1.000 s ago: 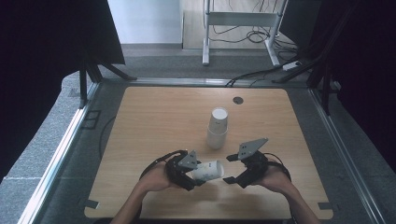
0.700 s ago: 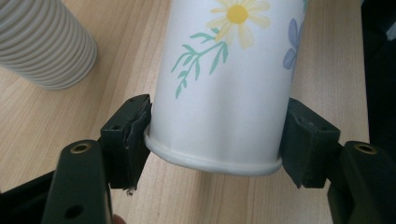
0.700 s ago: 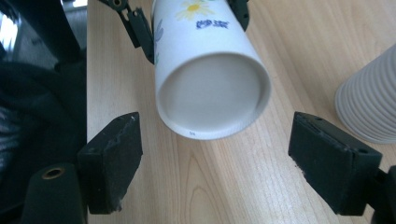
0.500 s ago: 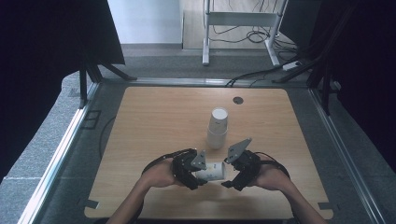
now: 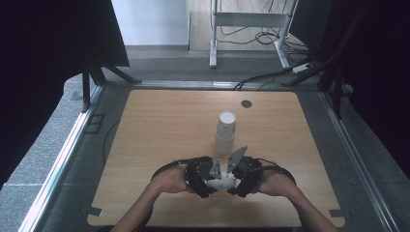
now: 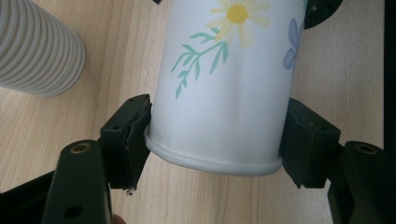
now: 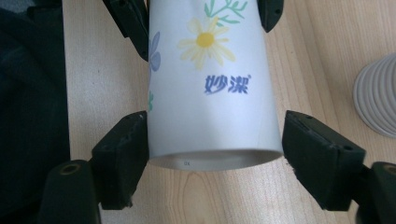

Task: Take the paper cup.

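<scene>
On the wooden bench (image 5: 159, 135), my hands have drawn together. The left gripper (image 6: 212, 135) clamps the flowered paper cup (image 6: 224, 88); the right gripper (image 7: 212, 149) fingers have just been closing around its other end.

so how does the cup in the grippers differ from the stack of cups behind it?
The held cup lies on its side between both grippers; the stack of cups stands upright on the table, upside down by its taper. The held cup has smooth walls printed with flowers; the stack looks plain and ribbed. Both are pale, tapered paper cups.
</scene>
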`<state>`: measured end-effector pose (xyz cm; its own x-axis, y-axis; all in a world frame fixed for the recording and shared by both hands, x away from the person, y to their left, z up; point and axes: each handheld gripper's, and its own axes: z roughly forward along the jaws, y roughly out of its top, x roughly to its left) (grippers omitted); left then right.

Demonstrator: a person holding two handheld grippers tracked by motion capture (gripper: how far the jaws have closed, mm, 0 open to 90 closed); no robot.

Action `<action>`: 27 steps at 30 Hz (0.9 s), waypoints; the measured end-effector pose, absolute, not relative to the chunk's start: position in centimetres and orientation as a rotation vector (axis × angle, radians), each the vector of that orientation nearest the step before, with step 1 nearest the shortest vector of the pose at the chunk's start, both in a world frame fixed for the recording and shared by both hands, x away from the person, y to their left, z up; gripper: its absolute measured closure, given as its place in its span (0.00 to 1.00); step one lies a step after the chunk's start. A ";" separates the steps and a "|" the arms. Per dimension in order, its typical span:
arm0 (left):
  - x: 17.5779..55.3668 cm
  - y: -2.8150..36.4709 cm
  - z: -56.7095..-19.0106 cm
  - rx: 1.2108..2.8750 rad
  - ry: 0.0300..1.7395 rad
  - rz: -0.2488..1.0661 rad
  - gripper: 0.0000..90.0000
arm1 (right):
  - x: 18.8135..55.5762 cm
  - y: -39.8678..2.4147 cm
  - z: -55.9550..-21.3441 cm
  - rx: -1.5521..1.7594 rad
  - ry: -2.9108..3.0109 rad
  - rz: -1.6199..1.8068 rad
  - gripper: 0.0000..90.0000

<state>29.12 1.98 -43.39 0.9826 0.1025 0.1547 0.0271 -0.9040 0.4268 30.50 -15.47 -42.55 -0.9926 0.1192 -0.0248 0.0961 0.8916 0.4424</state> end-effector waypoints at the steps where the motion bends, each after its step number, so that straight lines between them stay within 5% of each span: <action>1: 29.1 1.9 -43.4 2.688 0.101 0.244 0.35 | 30.5 -15.4 -42.6 0.176 3.008 0.689 0.28; 23: 29.2 1.1 -43.2 2.721 0.003 0.301 0.35 | 30.3 -14.9 -43.0 0.118 3.025 0.670 0.41; 26: 28.1 1.2 -43.6 2.696 0.201 0.232 0.34 | 30.3 -14.9 -43.0 0.108 3.022 0.671 0.41; 27: 28.8 1.1 -43.4 2.695 0.068 0.259 0.33 | 30.3 -14.9 -43.0 0.109 3.021 0.673 0.41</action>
